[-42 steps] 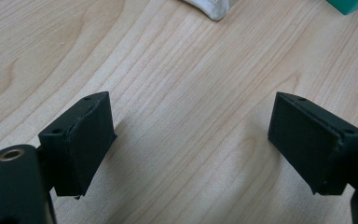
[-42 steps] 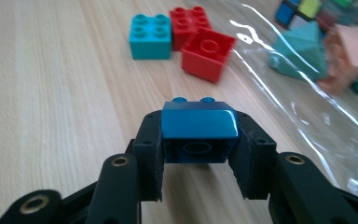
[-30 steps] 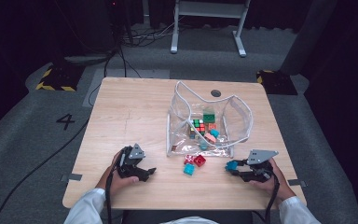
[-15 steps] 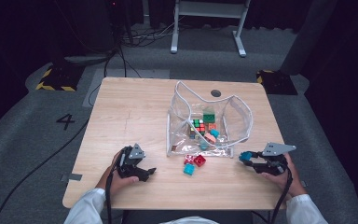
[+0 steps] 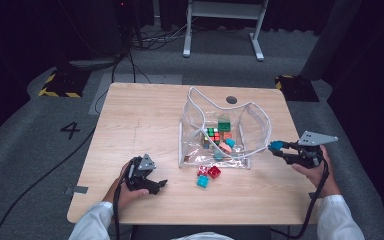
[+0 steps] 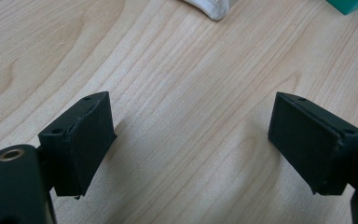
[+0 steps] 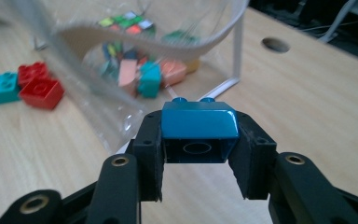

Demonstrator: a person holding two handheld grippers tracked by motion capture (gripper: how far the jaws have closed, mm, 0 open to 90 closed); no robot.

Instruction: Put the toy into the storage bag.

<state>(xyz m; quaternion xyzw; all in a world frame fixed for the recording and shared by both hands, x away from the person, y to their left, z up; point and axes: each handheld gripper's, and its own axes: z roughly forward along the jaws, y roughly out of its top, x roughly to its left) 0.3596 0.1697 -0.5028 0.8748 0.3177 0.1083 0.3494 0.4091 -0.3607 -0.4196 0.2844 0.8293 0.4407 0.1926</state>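
Observation:
My right gripper (image 5: pixel 279 148) is shut on a blue brick (image 7: pixel 199 125) and holds it in the air just right of the clear plastic bag (image 5: pixel 252 117). In the right gripper view the brick sits studs-forward between the two jaws, close to the bag's rim (image 7: pixel 135 39). Inside the bag lie several bricks and a colour cube (image 5: pixel 212 134). Two red bricks (image 5: pixel 209 171) and a teal brick (image 5: pixel 202 181) rest on the table in front of the bag. My left gripper (image 5: pixel 161 185) stands open low over the bare wood at the front left, its pads (image 6: pixel 86 140) wide apart with nothing between them.
The wooden table (image 5: pixel 145 115) has a round cable hole (image 5: pixel 231 100) behind the bag. A white corner of the bag (image 6: pixel 212 7) and a teal brick's edge (image 6: pixel 352 4) show at the top of the left gripper view. A white frame (image 5: pixel 222 25) stands on the floor beyond.
My right gripper has lifted the blue brick off the table and carried it up and right, toward the bag's right side. The left gripper has stayed put.

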